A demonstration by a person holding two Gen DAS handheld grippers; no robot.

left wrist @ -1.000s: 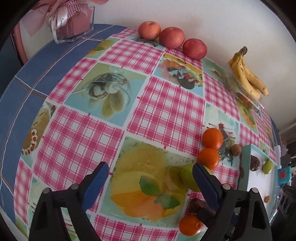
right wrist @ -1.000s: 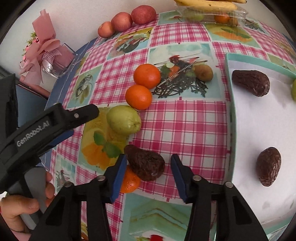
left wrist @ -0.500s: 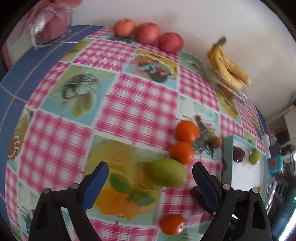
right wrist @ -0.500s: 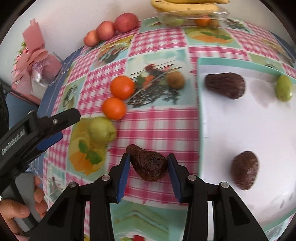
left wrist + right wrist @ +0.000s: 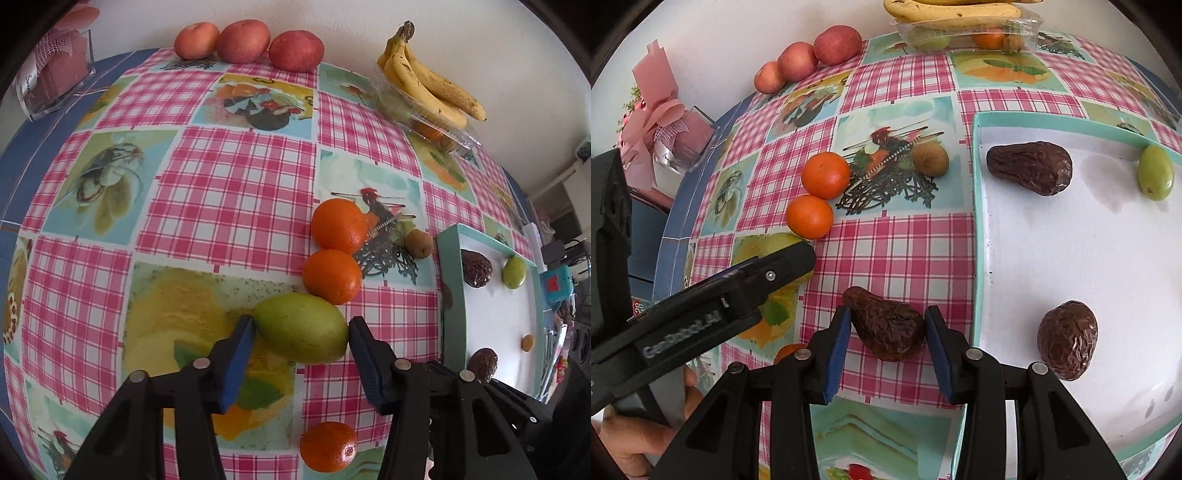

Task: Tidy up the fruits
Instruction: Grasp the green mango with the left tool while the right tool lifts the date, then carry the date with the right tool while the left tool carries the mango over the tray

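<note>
A green pear-shaped fruit point(image 5: 299, 332) lies on the checked tablecloth between the fingers of my left gripper point(image 5: 301, 325). Its jaws are closing, and both blue pads touch the fruit's ends. My right gripper point(image 5: 888, 317) is shut on a dark wrinkled avocado point(image 5: 886, 328) just left of the teal-rimmed white tray point(image 5: 975, 221). The tray holds two more dark avocados point(image 5: 1030, 168) point(image 5: 1067, 339) and a small green fruit point(image 5: 1156, 171). In the right wrist view the left gripper's finger point(image 5: 783, 262) covers most of the green fruit.
Two oranges point(image 5: 336, 225) point(image 5: 331, 277) and a kiwi point(image 5: 418, 242) sit beyond the green fruit, and a third orange point(image 5: 328, 446) lies near me. Three apples point(image 5: 242, 36) line the wall. Bananas point(image 5: 428, 85) rest on a clear box. A pink gift box point(image 5: 55, 81) stands far left.
My left gripper slid right over the green fruit and its jaws narrowed onto it. My right gripper shut on the dark avocado and carried it a little toward the tray.
</note>
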